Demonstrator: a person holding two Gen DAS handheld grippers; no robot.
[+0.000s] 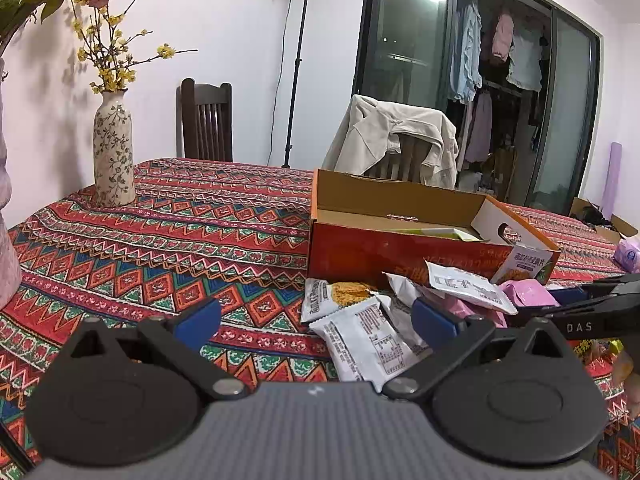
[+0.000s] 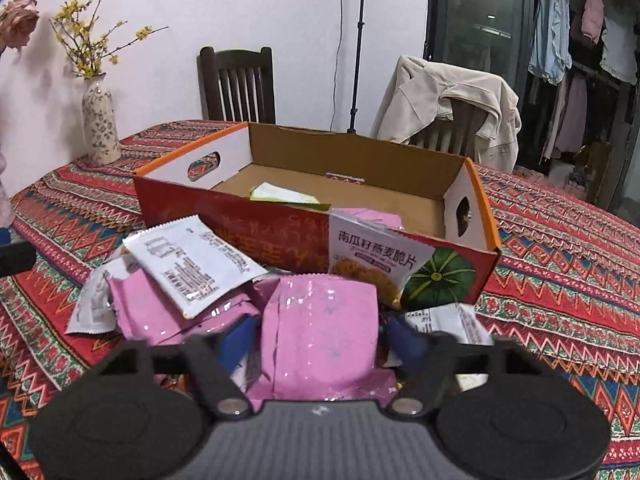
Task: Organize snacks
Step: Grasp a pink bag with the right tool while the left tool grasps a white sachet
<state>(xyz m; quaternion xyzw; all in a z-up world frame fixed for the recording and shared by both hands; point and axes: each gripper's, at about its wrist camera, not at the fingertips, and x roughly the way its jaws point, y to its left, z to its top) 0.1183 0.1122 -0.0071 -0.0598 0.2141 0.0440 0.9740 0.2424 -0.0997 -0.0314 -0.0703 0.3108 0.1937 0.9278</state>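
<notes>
Straddling a pink snack packet [image 2: 324,332] at lower centre of the right wrist view, the right gripper [image 2: 320,340] has a blue pad on each side of it; whether the pads already pinch the foil cannot be told. The packet is crinkled, glossy and pillow-shaped, lying atop a loose heap of snack packets [image 2: 192,264], white ones flat with serrated edges, probably dumped there for sorting. Just behind the heap stands the cardboard box [image 2: 472,184], its top open, red-printed outside and plain brown inside, holding one pale green packet [image 2: 280,195]. In the left wrist view the left gripper [image 1: 316,318] hangs spread wide and empty over the woven patterned tablecloth [image 1: 180,232], seemingly waiting its turn.
</notes>
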